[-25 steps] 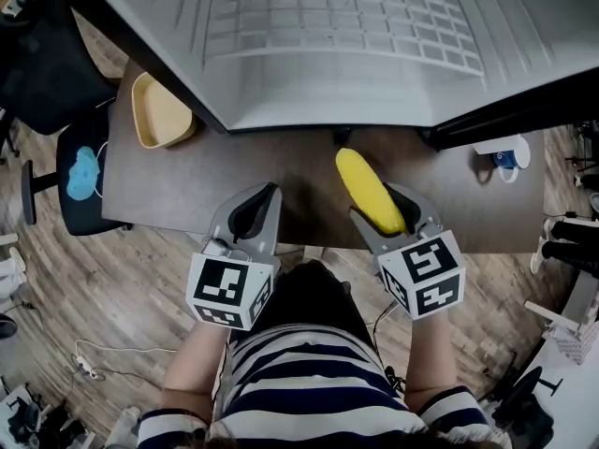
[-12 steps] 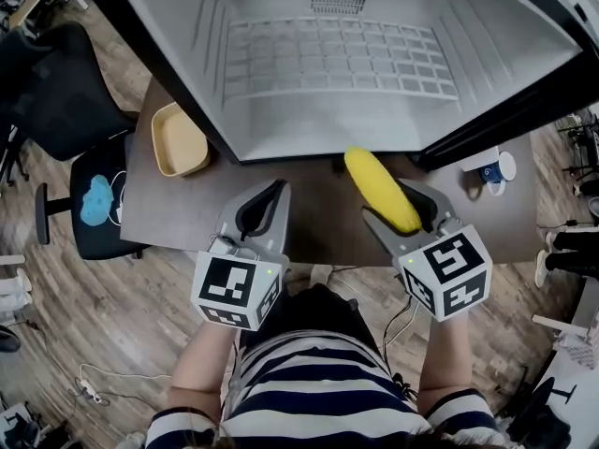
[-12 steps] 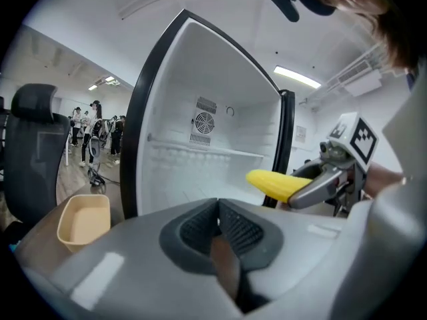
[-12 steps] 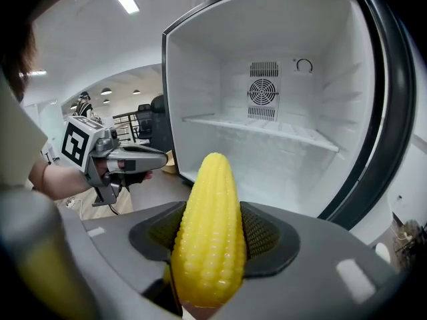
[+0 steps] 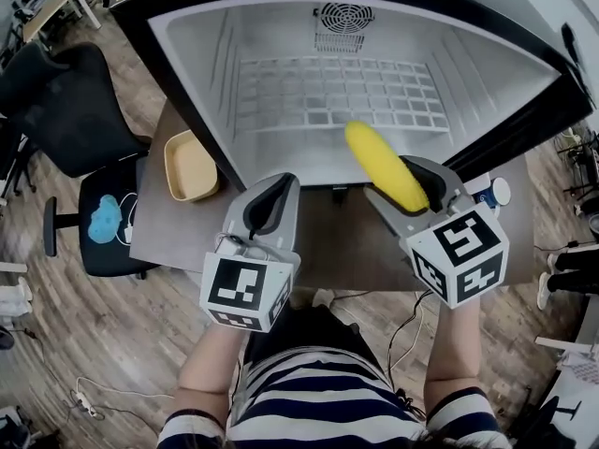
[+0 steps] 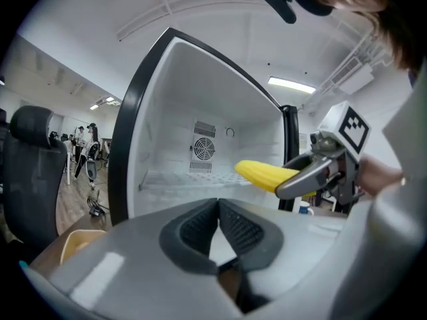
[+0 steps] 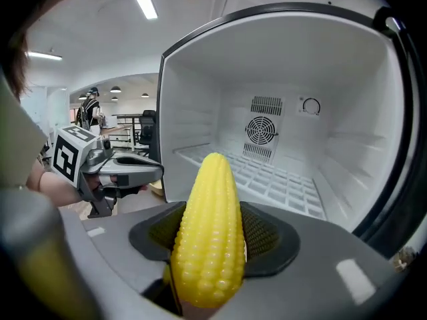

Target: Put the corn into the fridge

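Note:
A yellow corn cob (image 5: 382, 167) (image 7: 209, 229) sticks out from between the jaws of my right gripper (image 5: 415, 188) (image 7: 213, 235), which is shut on it. Its tip hangs at the front edge of the open fridge (image 5: 337, 73) (image 7: 280, 159), a white box with a wire shelf (image 5: 332, 96) and a round fan grille at the back. In the left gripper view the corn (image 6: 267, 175) shows in front of the fridge (image 6: 200, 159). My left gripper (image 5: 273, 202) (image 6: 219, 229) is shut with nothing in it, level with the right one, before the fridge's lower left.
The fridge stands on a brown table (image 5: 187, 223). A tan bowl (image 5: 192, 166) sits on the table's left end and a white cup (image 5: 494, 193) at its right. A black chair (image 5: 65, 120) and a stool with a blue cloth (image 5: 105, 221) stand left of the table.
Both grippers have risen and moved toward the fridge. The corn's tip has gone from over the table to the fridge's opening. The fridge's inside has come into fuller view.

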Action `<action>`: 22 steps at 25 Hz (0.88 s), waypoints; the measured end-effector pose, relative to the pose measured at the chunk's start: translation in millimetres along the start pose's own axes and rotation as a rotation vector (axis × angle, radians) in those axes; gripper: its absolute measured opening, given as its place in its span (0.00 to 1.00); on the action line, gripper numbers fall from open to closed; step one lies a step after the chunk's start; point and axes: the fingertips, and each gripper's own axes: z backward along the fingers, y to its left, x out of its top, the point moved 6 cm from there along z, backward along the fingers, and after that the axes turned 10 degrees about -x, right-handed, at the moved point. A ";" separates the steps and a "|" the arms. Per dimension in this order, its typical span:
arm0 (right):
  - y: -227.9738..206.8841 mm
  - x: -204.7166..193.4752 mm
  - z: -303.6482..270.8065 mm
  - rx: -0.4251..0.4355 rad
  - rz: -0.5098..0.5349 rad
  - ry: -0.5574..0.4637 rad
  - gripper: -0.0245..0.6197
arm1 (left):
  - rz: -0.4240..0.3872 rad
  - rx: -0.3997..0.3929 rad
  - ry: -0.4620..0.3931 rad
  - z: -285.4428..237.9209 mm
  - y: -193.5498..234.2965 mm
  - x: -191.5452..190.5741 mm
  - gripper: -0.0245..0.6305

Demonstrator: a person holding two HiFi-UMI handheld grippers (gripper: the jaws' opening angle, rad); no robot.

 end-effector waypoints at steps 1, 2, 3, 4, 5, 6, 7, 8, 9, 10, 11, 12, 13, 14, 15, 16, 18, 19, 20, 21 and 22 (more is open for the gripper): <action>-3.3 5.5 -3.2 -0.002 0.009 -0.010 0.44 | -0.010 0.009 -0.009 -1.7 1.4 4.0 0.04; -7.0 10.9 -6.6 -0.004 0.016 -0.019 0.44 | -0.020 0.020 -0.018 -3.3 2.8 8.0 0.04; -11.0 15.9 -9.6 -0.008 0.021 -0.028 0.44 | -0.029 0.031 -0.028 -4.7 3.8 12.0 0.04; -15.2 20.5 -12.3 -0.013 0.025 -0.035 0.44 | -0.039 0.041 -0.036 -6.0 4.4 15.7 0.04; -19.5 25.0 -15.0 -0.019 0.027 -0.041 0.44 | -0.052 0.051 -0.041 -7.3 4.8 18.9 0.04; -23.9 29.5 -18.1 -0.025 0.028 -0.047 0.44 | -0.066 0.061 -0.044 -8.9 5.5 21.5 0.04; -28.3 33.9 -21.9 -0.030 0.028 -0.054 0.44 | -0.081 0.071 -0.046 -10.7 6.4 23.3 0.04; -32.6 38.3 -26.5 -0.034 0.028 -0.061 0.44 | -0.094 0.080 -0.048 -12.4 7.6 24.4 0.04; -37.0 42.4 -31.7 -0.039 0.028 -0.067 0.44 | -0.101 0.086 -0.048 -14.2 8.8 24.7 0.04; -41.4 46.2 -37.0 -0.044 0.029 -0.072 0.44 | -0.101 0.089 -0.047 -16.1 9.7 24.4 0.04; -45.8 49.5 -42.1 -0.049 0.031 -0.076 0.44 | -0.096 0.090 -0.044 -18.1 10.1 23.6 0.04; -49.9 52.5 -46.6 -0.053 0.032 -0.080 0.44 | -0.094 0.090 -0.043 -20.1 10.1 22.5 0.04; -53.5 55.2 -50.5 -0.055 0.033 -0.083 0.44 | -0.093 0.091 -0.041 -21.8 9.6 21.3 0.04; -56.5 57.8 -53.9 -0.058 0.036 -0.085 0.44 | -0.090 0.091 -0.037 -23.0 8.8 20.3 0.04; -59.0 60.3 -57.3 -0.060 0.041 -0.086 0.44 | -0.087 0.092 -0.034 -24.0 8.1 19.4 0.04; -61.0 62.9 -61.2 -0.062 0.048 -0.086 0.44 | -0.085 0.093 -0.032 -25.2 8.2 18.6 0.04; -63.4 68.0 -70.7 -0.060 0.064 -0.081 0.44 | -0.083 0.095 -0.032 -28.4 10.7 17.3 0.04; -63.5 70.2 -75.6 -0.055 0.073 -0.075 0.44 | -0.082 0.097 -0.032 -29.7 12.3 16.8 0.04; -63.0 72.2 -80.3 -0.049 0.083 -0.068 0.44 | -0.080 0.098 -0.032 -30.7 13.9 16.4 0.04; -62.1 73.9 -84.6 -0.042 0.094 -0.062 0.44 | -0.076 0.098 -0.033 -31.5 15.7 16.1 0.04; -61.1 75.3 -88.6 -0.036 0.105 -0.056 0.44 | -0.072 0.099 -0.035 -32.3 17.5 15.7 0.04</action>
